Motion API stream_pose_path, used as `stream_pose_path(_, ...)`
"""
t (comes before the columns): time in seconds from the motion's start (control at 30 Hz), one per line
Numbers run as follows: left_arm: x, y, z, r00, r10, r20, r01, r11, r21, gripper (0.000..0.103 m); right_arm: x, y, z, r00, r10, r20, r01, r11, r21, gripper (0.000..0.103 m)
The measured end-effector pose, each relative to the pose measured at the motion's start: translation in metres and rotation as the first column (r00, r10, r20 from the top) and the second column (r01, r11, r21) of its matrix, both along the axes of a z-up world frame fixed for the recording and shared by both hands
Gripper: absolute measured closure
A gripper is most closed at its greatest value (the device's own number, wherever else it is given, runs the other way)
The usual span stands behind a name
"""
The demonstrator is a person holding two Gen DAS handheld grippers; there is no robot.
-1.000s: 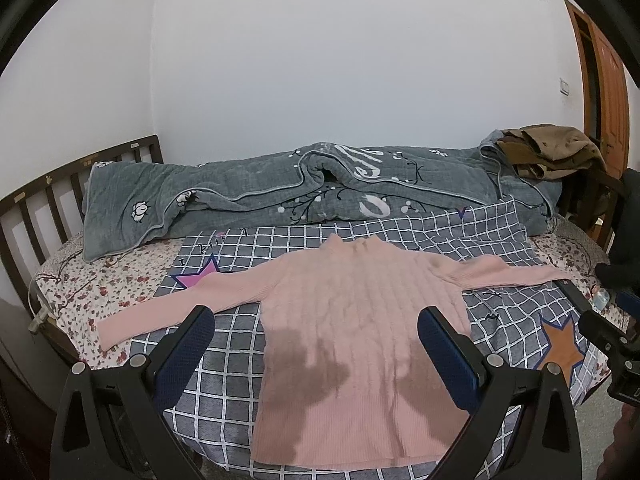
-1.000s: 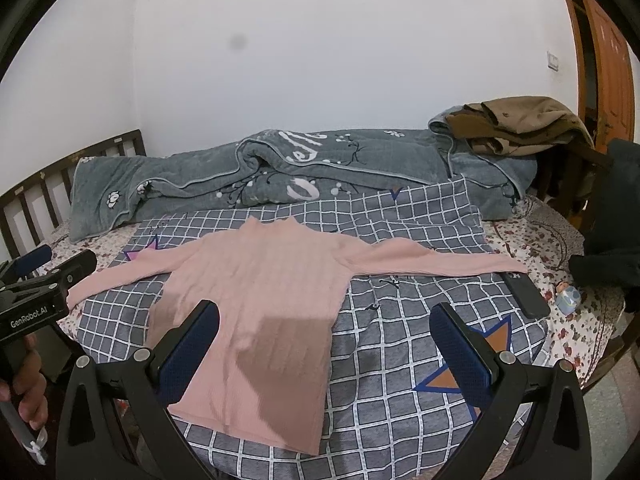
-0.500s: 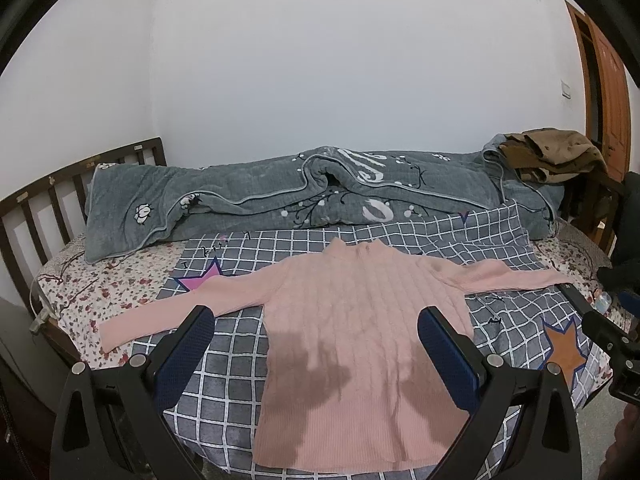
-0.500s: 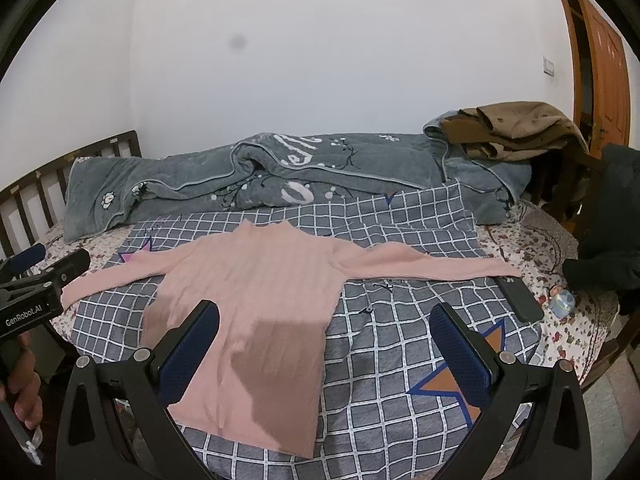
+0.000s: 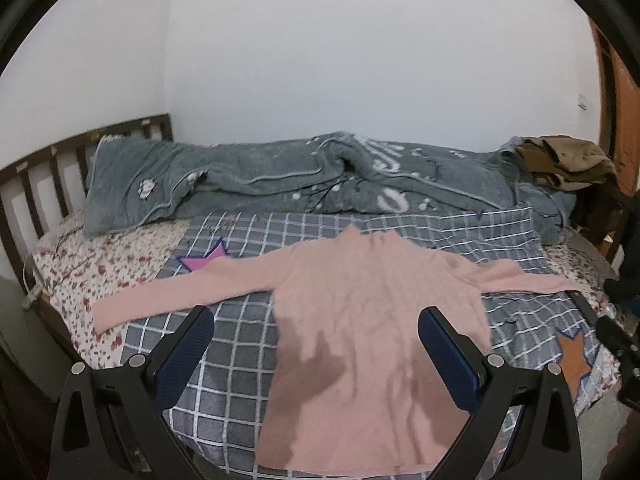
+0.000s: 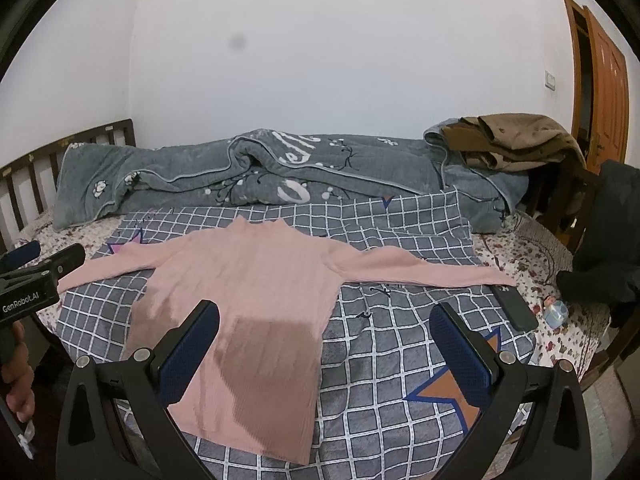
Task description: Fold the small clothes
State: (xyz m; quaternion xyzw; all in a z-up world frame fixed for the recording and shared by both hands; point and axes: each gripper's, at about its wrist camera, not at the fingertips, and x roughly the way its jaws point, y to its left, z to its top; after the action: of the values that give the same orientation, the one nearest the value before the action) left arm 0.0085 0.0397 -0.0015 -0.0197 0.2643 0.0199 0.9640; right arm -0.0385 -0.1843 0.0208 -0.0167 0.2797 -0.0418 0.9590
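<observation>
A pink long-sleeved sweater (image 5: 372, 320) (image 6: 248, 304) lies flat on a grey checked blanket (image 5: 236, 344) (image 6: 400, 360), both sleeves stretched out sideways and the neck toward the wall. My left gripper (image 5: 316, 344) hovers open above the sweater's lower body, holding nothing. Open and empty too, my right gripper (image 6: 326, 336) hangs over the sweater's right hem edge and the blanket. The left gripper's side (image 6: 36, 276) shows at the left edge of the right wrist view, held by a hand (image 6: 16, 384).
A rolled grey quilt (image 5: 320, 180) (image 6: 260, 176) lies along the wall. Brown clothes (image 6: 516, 140) are piled at the far right, dark clothing (image 6: 604, 240) beside them. A black phone (image 6: 516, 308) and a small bottle (image 6: 556, 314) rest near the right sleeve end. A wooden headboard (image 5: 36, 184) bounds the left.
Both cameras have tilted slightly upward and drawn back a little, so the bed sits lower in view. The sweater has not moved and both grippers stay open.
</observation>
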Motion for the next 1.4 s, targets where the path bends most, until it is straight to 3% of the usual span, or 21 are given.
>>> stream_pose_path(0.27,0.03,0.053,-0.052,0.996,0.01,-0.087,-0.02,0.994,-0.104,0.001,0.026,0.024,-0.026,0.999,0.03,-0.044,-0.032,0.999,-0.027,0.0)
stream_pose_path(0.57,0.076,0.134,-0.114,0.977,0.107,-0.185,-0.147,0.965,-0.219,0.017,0.078,0.053,-0.092,0.988,0.051,-0.147,-0.059,0.997,-0.054,0.001)
stream_pose_path(0.67,0.088,0.174,-0.128,0.965,0.164,-0.207,-0.219,0.935,-0.28,0.024,0.098,0.06,-0.109,0.971,0.061,-0.233,-0.068,0.997,-0.024,0.003)
stream_pose_path(0.83,0.107,0.234,-0.148,0.941,0.236,-0.243,-0.314,0.874,-0.37,0.026,0.125,0.072,-0.125,0.951,0.063,-0.303,-0.067,0.998,-0.001,0.004)
stream_pose_path(1.27,0.135,0.328,-0.193,0.885,0.347,-0.311,-0.463,0.734,-0.497,0.034,0.167,0.104,-0.121,0.946,0.109,-0.305,-0.108,0.994,0.023,0.004)
stream_pose_path(1.4,0.139,0.337,-0.195,0.878,0.37,-0.304,-0.478,0.726,-0.495,0.037,0.173,0.11,-0.119,0.948,0.126,-0.293,-0.122,0.992,0.03,0.004)
